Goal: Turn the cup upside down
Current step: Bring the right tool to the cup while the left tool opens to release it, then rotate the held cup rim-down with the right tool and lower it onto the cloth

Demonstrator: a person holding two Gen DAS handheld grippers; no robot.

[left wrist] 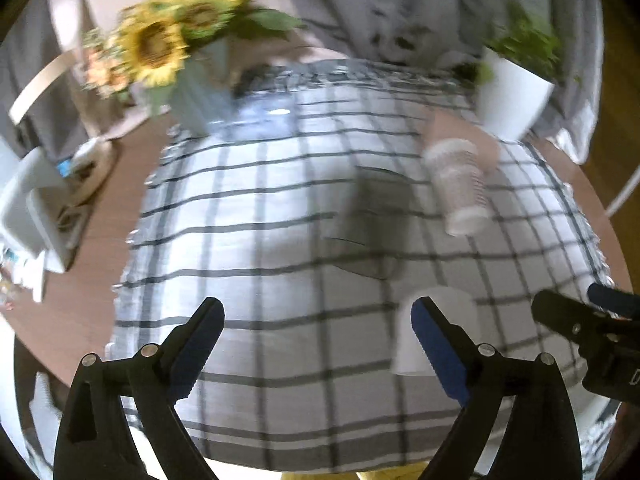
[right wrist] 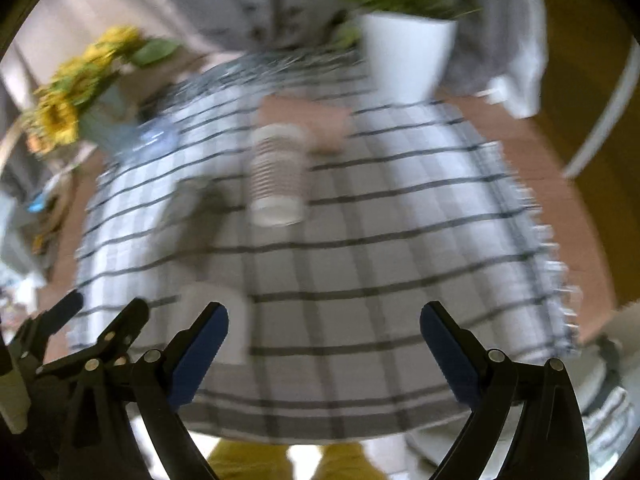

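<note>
A ribbed white paper cup (left wrist: 460, 184) stands upright on the checked tablecloth, far right in the left wrist view and centre-left in the right wrist view (right wrist: 278, 176). A plain white cup (left wrist: 424, 332) stands near the front, partly behind my left gripper's right finger; it also shows in the right wrist view (right wrist: 228, 320). My left gripper (left wrist: 318, 344) is open and empty above the cloth. My right gripper (right wrist: 324, 344) is open and empty too, and it shows at the right edge of the left wrist view (left wrist: 592, 320). Both views are blurred.
A vase of sunflowers (left wrist: 168, 52) stands at the back left and a white plant pot (right wrist: 404, 52) at the back right. A brown coaster (right wrist: 304, 120) lies behind the ribbed cup. The checked tablecloth (left wrist: 280, 240) covers a round wooden table (right wrist: 536, 152).
</note>
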